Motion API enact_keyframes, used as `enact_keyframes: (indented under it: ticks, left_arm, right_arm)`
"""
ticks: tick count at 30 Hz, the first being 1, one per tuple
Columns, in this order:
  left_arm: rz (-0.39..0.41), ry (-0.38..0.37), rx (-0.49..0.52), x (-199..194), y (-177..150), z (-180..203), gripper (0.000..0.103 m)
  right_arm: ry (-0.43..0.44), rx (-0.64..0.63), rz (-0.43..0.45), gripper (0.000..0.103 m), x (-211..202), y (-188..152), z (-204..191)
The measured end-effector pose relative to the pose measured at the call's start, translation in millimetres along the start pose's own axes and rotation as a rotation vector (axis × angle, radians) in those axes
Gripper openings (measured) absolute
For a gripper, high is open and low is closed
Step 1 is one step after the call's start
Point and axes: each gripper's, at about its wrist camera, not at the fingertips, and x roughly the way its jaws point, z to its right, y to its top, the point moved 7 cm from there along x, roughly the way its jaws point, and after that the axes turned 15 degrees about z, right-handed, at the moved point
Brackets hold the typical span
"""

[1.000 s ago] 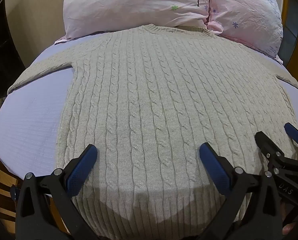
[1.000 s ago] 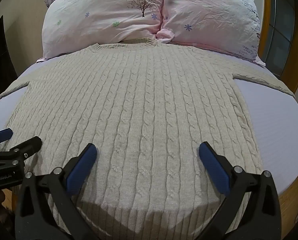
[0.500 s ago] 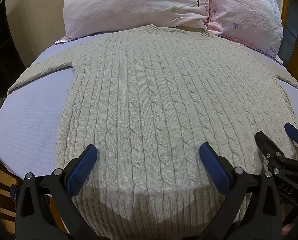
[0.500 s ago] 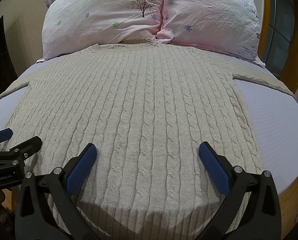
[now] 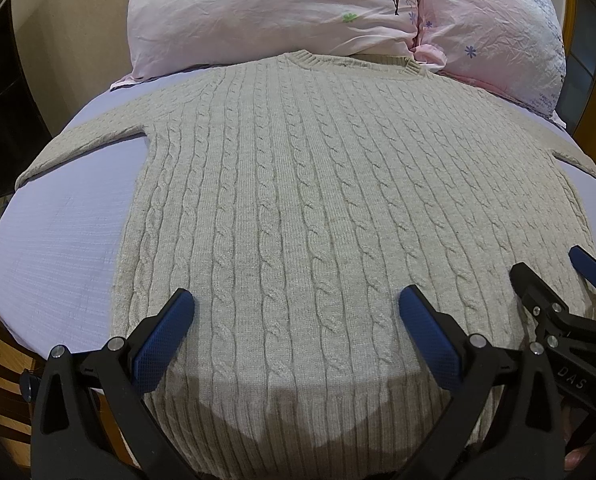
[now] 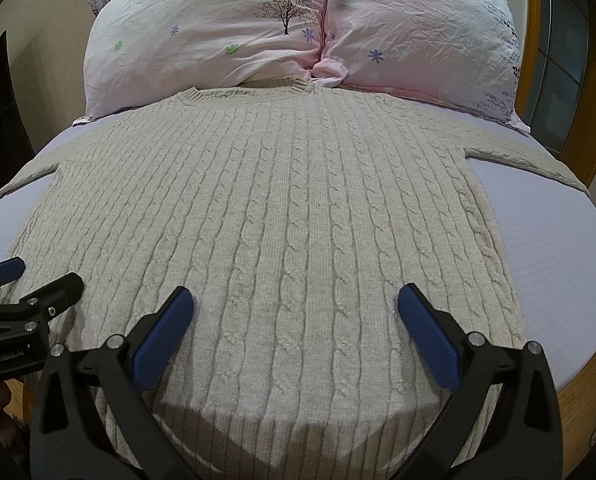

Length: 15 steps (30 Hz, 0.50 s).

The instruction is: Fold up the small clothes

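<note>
Only rightward, sweater's right sleeve whole; both grippers' fingers spread, empty.

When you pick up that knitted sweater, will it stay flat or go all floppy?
Probably floppy: the sweater lies limp, following the bed, so it should sag between the open left gripper and right gripper. Its thick cable knit looks fairly heavy for clothing. The bumpy surface likely grips rather than slips.

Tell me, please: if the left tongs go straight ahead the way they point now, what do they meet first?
Most likely the sweater: the open left tongs point across its front toward the collar. The pillows lie beyond. Their height above the knit is unclear.
</note>
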Motion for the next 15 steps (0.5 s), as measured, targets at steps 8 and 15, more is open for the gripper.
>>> enact_keyframes:
  ticks: [8, 15]
  left_arm:
    - [0.002, 0.000, 0.000, -0.1, 0.1, 0.0, 0.102]
    - [0.008, 0.001, 0.000, -0.6, 0.6, 1.0, 0.102]
  right_arm:
    - [0.000, -0.001, 0.001, 0.101, -0.2, -0.6, -0.2]
    - [0.006, -0.007, -0.008, 0.101, -0.6, -3.4, -2.3]
